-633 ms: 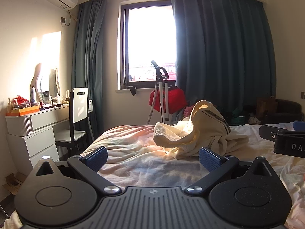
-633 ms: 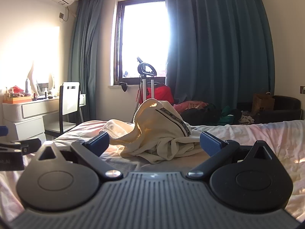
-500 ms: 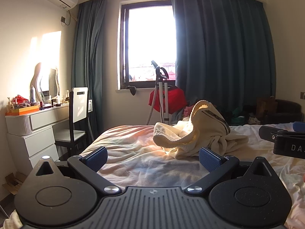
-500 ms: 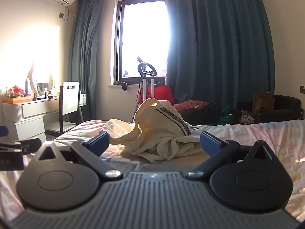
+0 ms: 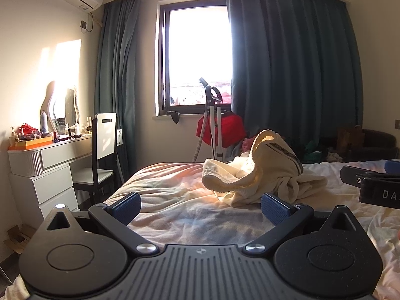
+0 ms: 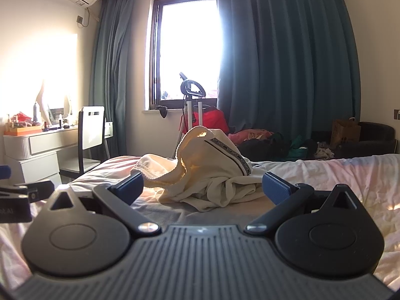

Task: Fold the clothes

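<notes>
Both tools, left (image 5: 200,206) and right (image 6: 202,185), gape empty before the crumpled cream garment (image 6: 210,172); grabbing blindly could pinch several layers.

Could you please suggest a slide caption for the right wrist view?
Open right tongs face a crumpled cream garment on the bed, nothing gripped yet.

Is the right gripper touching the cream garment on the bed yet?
Apart. The right wrist view shows the right gripper open, bare sheet between its pads and the crumpled cream garment ahead.
</notes>
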A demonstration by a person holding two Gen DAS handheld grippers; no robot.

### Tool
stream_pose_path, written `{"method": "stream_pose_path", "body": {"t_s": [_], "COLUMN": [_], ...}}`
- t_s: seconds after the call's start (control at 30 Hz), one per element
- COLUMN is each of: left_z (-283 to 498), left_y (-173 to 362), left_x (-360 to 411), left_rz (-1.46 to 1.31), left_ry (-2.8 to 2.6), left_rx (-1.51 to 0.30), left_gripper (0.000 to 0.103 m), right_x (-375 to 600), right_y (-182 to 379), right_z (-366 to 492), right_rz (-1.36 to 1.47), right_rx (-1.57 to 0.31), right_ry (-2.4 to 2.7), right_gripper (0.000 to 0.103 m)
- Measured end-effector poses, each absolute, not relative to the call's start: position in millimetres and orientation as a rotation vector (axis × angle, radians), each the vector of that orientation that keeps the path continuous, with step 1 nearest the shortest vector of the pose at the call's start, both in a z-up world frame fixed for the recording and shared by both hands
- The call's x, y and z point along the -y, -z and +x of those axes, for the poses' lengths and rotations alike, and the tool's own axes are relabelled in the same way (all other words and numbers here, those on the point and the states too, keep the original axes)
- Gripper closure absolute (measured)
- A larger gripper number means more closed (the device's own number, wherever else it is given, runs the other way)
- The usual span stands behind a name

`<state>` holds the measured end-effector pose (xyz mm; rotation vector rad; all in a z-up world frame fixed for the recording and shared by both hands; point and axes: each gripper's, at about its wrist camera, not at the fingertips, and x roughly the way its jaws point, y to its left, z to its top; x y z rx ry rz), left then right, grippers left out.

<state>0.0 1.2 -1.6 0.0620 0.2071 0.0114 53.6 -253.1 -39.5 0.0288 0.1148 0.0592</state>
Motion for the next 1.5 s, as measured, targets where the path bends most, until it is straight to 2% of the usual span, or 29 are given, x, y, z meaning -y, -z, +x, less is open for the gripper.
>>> {"method": "stream_pose_path", "body": {"t_s": [0.8, 1.03, 1.27, 1.5], "left_z": [-3, -1, 28, 116], "left_y": [3, 7, 17, 36], "left_x": [4, 1, 1, 12], "left_rz": [0.089, 0.07, 0.022, -0.039], "left_ry": [0.019, 0.042, 0.102, 0.201], "left_rx": [-0.206, -0.221, -0.325, -0.503], "left_gripper": [0.0, 0.0, 0.0, 0.0], "right_x": [252, 257, 264, 289], "right_y": [38, 25, -10, -29], "right_z": [53, 42, 50, 79], "right_rz": [0.085, 0.106, 0.109, 0.195], "right_rx": [-0.129, -0.037, 0.011, -0.047], "right_ry": [-0.139, -0.188, -0.139, -0.122], "right_gripper": [0.0, 0.0, 0.0, 0.0]}}
